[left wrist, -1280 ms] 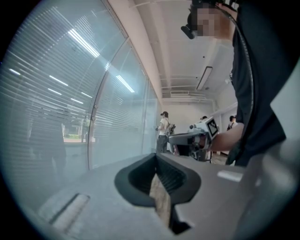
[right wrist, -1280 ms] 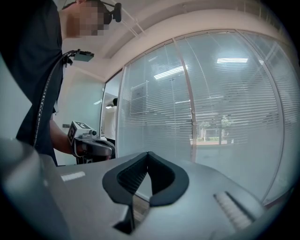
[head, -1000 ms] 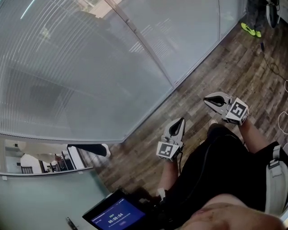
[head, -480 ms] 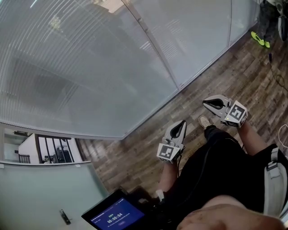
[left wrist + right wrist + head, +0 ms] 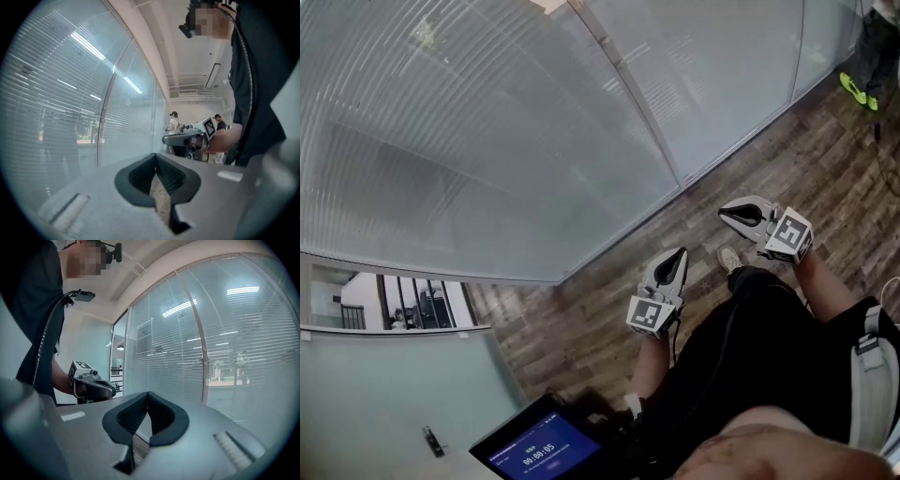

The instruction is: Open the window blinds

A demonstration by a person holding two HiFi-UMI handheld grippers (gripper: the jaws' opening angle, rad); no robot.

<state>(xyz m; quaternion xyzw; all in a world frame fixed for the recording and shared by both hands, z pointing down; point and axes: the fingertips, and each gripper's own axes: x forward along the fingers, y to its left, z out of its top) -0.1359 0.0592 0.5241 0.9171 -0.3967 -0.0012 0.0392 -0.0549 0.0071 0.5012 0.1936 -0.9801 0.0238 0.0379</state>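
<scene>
I've moved along the glass toward the closed blinds (image 5: 487, 141) at ten o'clock, with my left gripper (image 5: 677, 258) and right gripper (image 5: 727, 215) still pinched together, empty.

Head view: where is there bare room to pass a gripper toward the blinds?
Bare wood floor lies between the blinds and the left gripper and right gripper; either can likely pass forward. Crowded: tablet and the person's legs at the bottom, green shoes top right.

Bare wood floor (image 5: 600, 281) lies open up to the closed blinds (image 5: 487, 141).
</scene>
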